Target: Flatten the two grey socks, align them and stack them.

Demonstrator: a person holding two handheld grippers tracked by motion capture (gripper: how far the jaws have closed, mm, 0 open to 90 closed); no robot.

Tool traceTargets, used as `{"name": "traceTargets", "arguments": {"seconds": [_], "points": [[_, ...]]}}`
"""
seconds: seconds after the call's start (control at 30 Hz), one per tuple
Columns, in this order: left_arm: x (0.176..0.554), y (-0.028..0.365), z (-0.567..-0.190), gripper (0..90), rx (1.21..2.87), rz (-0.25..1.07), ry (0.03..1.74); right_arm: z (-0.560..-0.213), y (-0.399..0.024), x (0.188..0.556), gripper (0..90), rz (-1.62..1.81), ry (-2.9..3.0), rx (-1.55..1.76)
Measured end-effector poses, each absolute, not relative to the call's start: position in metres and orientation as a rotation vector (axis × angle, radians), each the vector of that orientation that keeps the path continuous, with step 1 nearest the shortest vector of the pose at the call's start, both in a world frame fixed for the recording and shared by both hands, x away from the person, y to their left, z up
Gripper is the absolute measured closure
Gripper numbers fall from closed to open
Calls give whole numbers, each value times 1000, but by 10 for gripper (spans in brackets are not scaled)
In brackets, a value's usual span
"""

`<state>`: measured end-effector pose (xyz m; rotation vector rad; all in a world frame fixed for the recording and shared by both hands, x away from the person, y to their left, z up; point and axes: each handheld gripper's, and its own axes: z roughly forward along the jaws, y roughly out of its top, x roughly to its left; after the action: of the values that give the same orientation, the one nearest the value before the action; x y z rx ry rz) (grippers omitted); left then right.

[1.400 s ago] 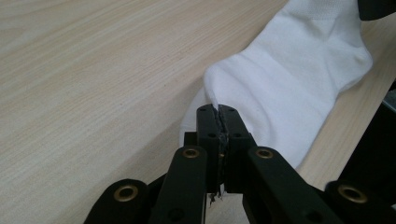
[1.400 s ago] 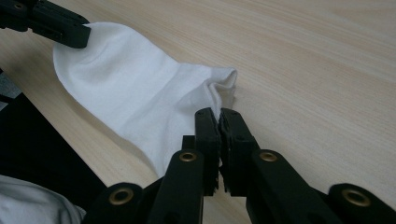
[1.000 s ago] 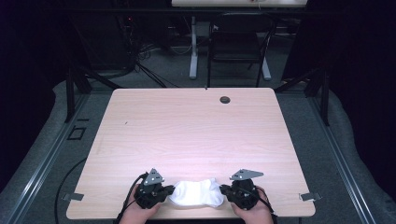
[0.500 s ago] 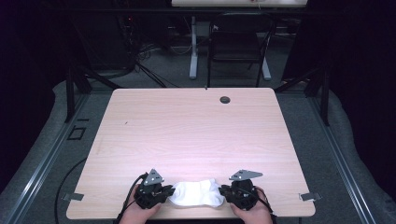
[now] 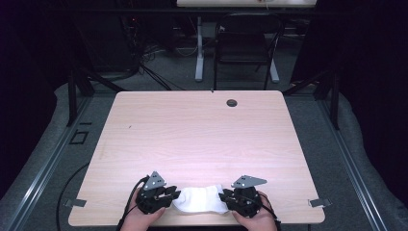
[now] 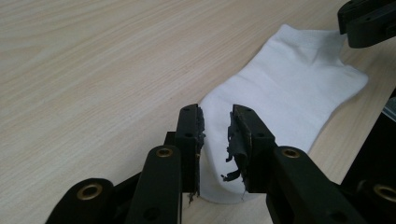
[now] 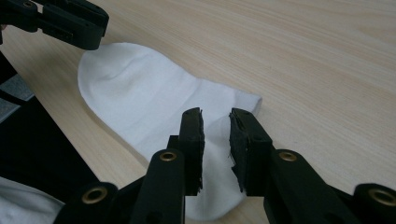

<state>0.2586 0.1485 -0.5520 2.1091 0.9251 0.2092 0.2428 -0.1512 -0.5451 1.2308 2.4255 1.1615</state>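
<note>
A white ankle sock [image 5: 199,198] lies flat at the table's near edge, between the two grippers. My left gripper [image 5: 171,196] is at its left end and my right gripper [image 5: 225,197] at its right end. In the left gripper view the jaws [image 6: 215,116] stand slightly apart over the sock [image 6: 289,88], gripping nothing, and the other gripper [image 6: 369,21] is at the far end. The right gripper view shows the same: jaws [image 7: 215,119] a little apart above the sock [image 7: 135,93], with the other gripper [image 7: 70,23] beyond.
The wooden table [image 5: 192,139] stretches bare ahead, with a round cable hole [image 5: 232,102] near its far edge. A dark chair [image 5: 245,43] stands beyond the table. The table's front edge runs just under both hands.
Hardly anything differs: both grippers stay at the sock's two ends, and the sock looks slightly flatter.
</note>
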Motion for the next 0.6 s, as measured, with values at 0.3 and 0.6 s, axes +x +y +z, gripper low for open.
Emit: {"name": "traceTargets", "arguments": {"seconds": [0.3, 0.6], "points": [[256, 142, -560, 714, 2171, 215, 887, -554, -144, 247, 746, 1125, 2446, 1212], [257, 141, -569, 711, 2197, 199, 894, -563, -143, 248, 745, 1061, 2470, 1204]]}}
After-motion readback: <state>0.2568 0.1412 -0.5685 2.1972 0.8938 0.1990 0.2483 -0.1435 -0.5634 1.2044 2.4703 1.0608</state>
